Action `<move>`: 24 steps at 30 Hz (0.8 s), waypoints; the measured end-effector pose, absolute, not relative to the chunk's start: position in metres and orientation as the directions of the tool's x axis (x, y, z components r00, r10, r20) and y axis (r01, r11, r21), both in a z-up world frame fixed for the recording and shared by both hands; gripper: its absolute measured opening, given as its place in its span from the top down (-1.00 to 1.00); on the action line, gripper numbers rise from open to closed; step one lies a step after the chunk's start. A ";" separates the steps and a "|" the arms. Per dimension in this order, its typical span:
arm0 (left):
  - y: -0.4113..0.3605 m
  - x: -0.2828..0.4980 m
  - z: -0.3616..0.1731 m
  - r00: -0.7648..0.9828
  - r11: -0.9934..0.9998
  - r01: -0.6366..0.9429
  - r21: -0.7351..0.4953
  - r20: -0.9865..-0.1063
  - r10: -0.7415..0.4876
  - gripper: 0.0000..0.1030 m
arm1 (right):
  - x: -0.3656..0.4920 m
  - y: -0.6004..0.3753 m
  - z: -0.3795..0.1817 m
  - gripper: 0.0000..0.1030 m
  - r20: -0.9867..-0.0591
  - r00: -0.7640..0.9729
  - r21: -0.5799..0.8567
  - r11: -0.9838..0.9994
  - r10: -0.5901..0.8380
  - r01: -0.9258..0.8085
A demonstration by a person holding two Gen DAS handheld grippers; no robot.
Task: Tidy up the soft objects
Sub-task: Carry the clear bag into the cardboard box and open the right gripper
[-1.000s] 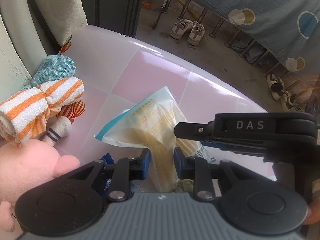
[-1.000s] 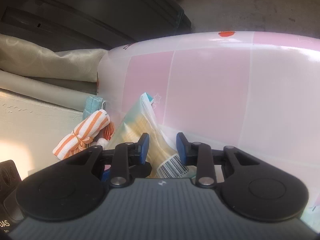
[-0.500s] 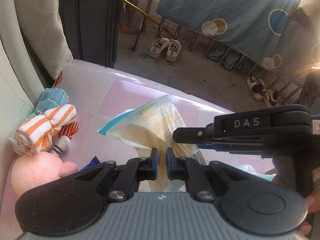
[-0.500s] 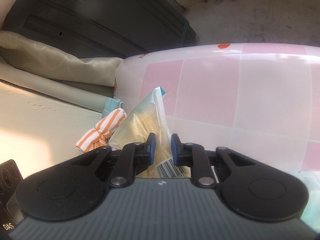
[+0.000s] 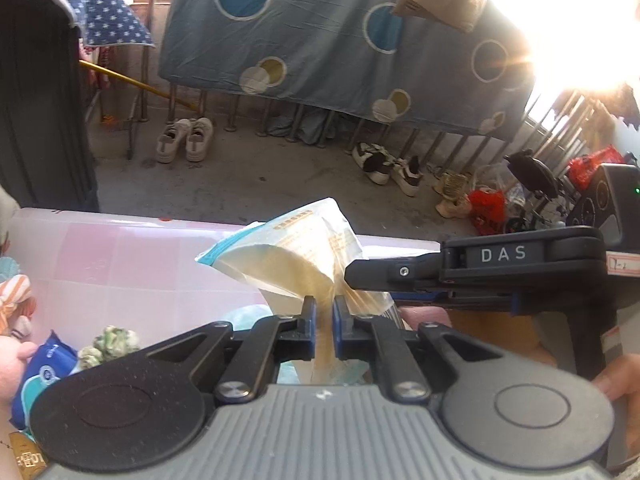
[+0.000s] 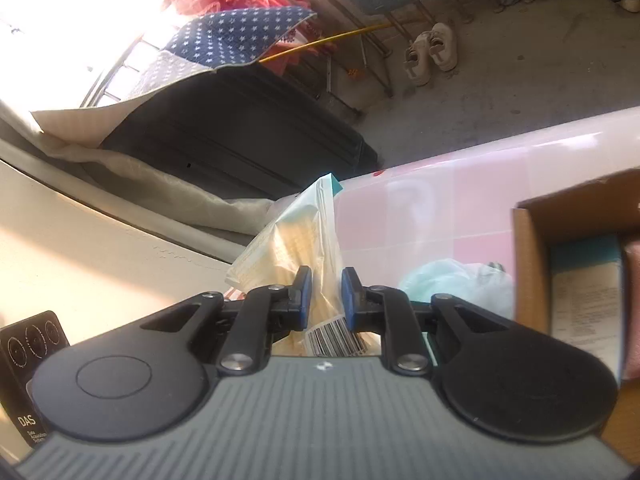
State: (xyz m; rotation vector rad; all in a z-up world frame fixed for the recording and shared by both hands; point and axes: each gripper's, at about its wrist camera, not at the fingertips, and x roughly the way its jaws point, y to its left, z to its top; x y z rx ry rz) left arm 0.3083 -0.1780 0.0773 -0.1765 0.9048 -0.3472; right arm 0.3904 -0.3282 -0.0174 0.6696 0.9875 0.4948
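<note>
A clear plastic packet of yellow cloths (image 5: 296, 256) with a blue edge and a barcode hangs in the air above the pink checked table (image 5: 120, 256). My left gripper (image 5: 324, 312) is shut on its lower part. My right gripper (image 6: 324, 292) is also shut on the packet (image 6: 304, 248), and its black body reaches in from the right in the left wrist view (image 5: 472, 268). An open cardboard box (image 6: 532, 248) stands at the right of the table and holds a flat packet (image 6: 584, 280).
On the table lie a blue wipes pack (image 5: 44, 376), a green-white scrunchie (image 5: 108, 344), an orange striped cloth (image 5: 16, 296) and a pale green plastic bag (image 6: 452, 284). A dark suitcase (image 6: 240, 140) stands behind the table. Shoes (image 5: 184, 140) lie on the floor beyond.
Both grippers closed on the packet and lifted it up off the table. The views have tilted up and swung right, bringing the cardboard box into view.
</note>
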 end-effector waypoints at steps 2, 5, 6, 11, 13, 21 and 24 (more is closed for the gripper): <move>-0.219 0.304 0.070 0.534 0.908 0.285 -0.307 -0.736 -0.416 0.84 | 0.368 -0.371 -0.020 0.71 -0.597 0.507 0.708 0.705 0.622 -0.031; -0.273 0.304 0.055 0.486 0.879 0.354 -0.320 -0.740 -0.465 0.84 | 0.343 -0.428 -0.031 0.71 -0.613 0.549 0.701 0.712 0.568 0.047; -0.289 0.305 0.049 0.471 0.869 0.372 -0.326 -0.740 -0.480 0.84 | 0.334 -0.448 -0.039 0.71 -0.622 0.561 0.696 0.714 0.547 0.075; -0.355 0.315 0.013 0.399 0.831 0.423 -0.361 -0.749 -0.528 0.85 | 0.311 -0.517 -0.062 0.71 -0.669 0.604 0.635 0.756 0.432 0.163; -0.375 0.323 -0.002 0.380 0.823 0.432 -0.369 -0.753 -0.538 0.83 | 0.310 -0.525 -0.066 0.69 -0.677 0.612 0.620 0.765 0.409 0.174; -0.402 0.338 -0.047 0.344 0.852 0.388 -0.352 -0.802 -0.488 0.51 | 0.307 -0.562 -0.096 0.67 -0.706 0.651 0.521 0.826 0.278 0.213; -0.391 0.337 -0.042 0.355 0.857 0.378 -0.351 -0.800 -0.484 0.48 | 0.304 -0.560 -0.101 0.67 -0.708 0.648 0.519 0.829 0.280 0.209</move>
